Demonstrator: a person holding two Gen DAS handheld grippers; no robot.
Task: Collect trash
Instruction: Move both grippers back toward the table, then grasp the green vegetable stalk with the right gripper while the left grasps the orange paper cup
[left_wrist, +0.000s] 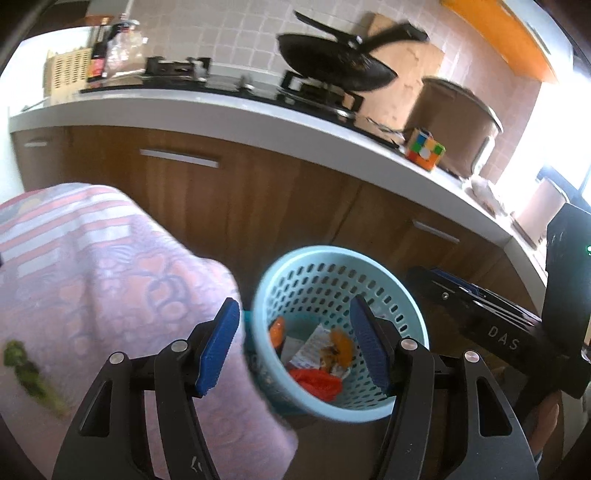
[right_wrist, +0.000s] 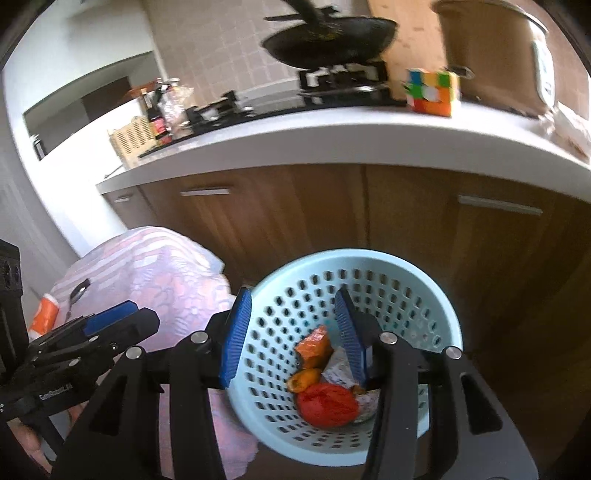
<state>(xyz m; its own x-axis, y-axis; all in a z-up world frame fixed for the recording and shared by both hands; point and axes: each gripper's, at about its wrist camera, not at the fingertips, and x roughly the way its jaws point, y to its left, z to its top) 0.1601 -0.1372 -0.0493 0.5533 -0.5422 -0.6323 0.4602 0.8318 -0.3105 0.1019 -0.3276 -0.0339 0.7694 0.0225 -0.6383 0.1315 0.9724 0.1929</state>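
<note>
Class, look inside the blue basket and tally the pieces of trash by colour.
In the blue basket:
Orange: 2 (wrapper, peel-like piece)
Red: 1 (crumpled bag)
White: 1 (printed packet)
Total: 4 visible

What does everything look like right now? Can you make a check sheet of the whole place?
Surface: pink patterned cloth over a table.
Job's things: blue basket holds a red wad, orange wrappers and paper.
Clutter: green scrap, orange packet and spoon on the cloth.
Grippers: left tongs open, empty; right tongs open, empty, both above the basket.
Cables: nothing seen.
Surroundings: white counter with wok, puzzle cube, brown pot.
</note>
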